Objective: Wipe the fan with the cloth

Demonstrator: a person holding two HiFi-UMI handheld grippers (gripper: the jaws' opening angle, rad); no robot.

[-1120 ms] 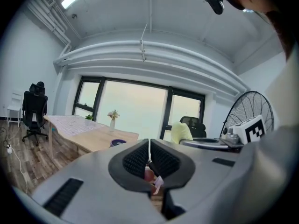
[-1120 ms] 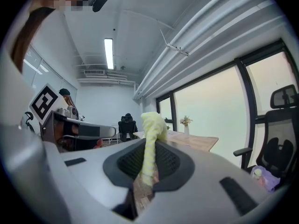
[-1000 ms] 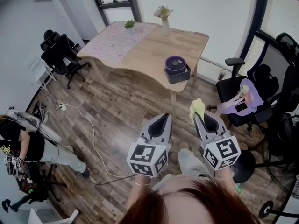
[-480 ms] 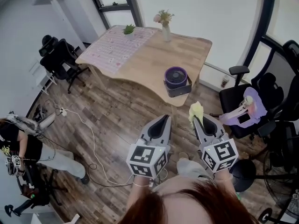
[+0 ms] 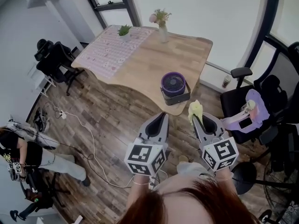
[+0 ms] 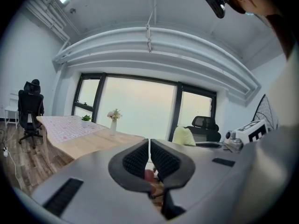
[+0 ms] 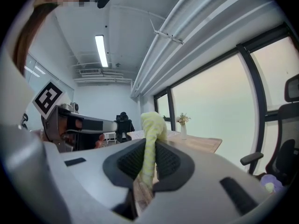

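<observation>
We hold the left tongs [image 5: 162,115] pressed together with nothing between them; in the left gripper view [image 6: 149,154] the ribbed pads meet along a thin line. The right tongs [image 5: 197,119] pinch a pale yellow cloth [image 5: 195,108], and in the right gripper view [image 7: 150,161] the cloth [image 7: 151,133] runs up between the pads and bunches above the tips. Both tongs point roughly level, side by side and apart from each other, toward the wooden tabletop [image 5: 145,64].

The fan [image 5: 173,83], round and purple, stands in a dark tray near the tabletop's near edge, ahead of both tongs and apart from them. The cloth does not touch it.

Farther back on the tabletop a white vase of flowers [image 5: 161,25] stands near the far edge, with a small potted plant [image 5: 124,30] to its left on a patterned mat [image 5: 107,50]. A black office chair [image 5: 52,59] stands left of the tabletop, and another chair [image 5: 240,99] at the right carries a lilac object. On the wood floor [image 5: 107,125] a white cable [image 5: 91,141] trails, and another person [image 5: 21,150] is at the far left.
</observation>
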